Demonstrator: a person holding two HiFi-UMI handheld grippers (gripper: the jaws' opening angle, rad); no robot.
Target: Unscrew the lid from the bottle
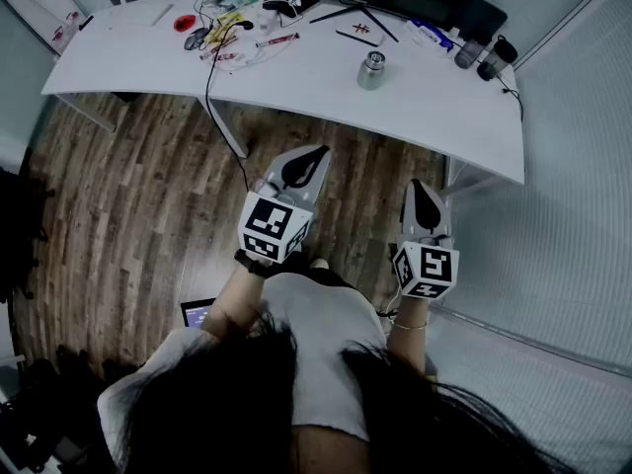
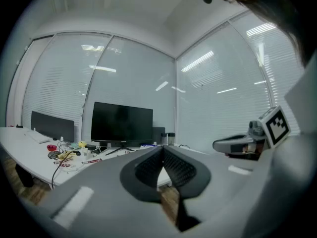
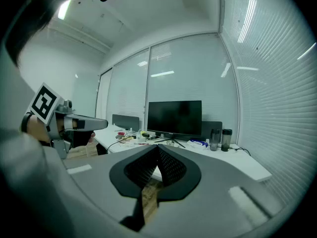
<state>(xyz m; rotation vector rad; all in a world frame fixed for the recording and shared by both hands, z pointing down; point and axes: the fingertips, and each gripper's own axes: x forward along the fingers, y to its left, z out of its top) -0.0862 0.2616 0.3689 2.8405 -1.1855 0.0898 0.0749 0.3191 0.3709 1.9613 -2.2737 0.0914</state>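
A short metal bottle [image 1: 371, 70] with its lid on stands upright on the white desk [image 1: 296, 77], in front of the monitor stand. Both grippers hang over the wooden floor, short of the desk's near edge and apart from the bottle. My left gripper [image 1: 314, 154] is shut with nothing between its jaws; in the left gripper view its ribbed pads [image 2: 162, 148] meet at the tips. My right gripper [image 1: 420, 188] is likewise shut and empty, pads together [image 3: 157, 147]. Each gripper points roughly level toward the desk.
A dark monitor [image 3: 174, 118] stands at the desk's back. Two dark tumblers [image 1: 482, 55] sit at its right end. Cables and small clutter [image 1: 222, 28] cover the left middle, and a black cable [image 1: 212, 97] drops over the front edge. A blinds-covered glass wall runs along the right.
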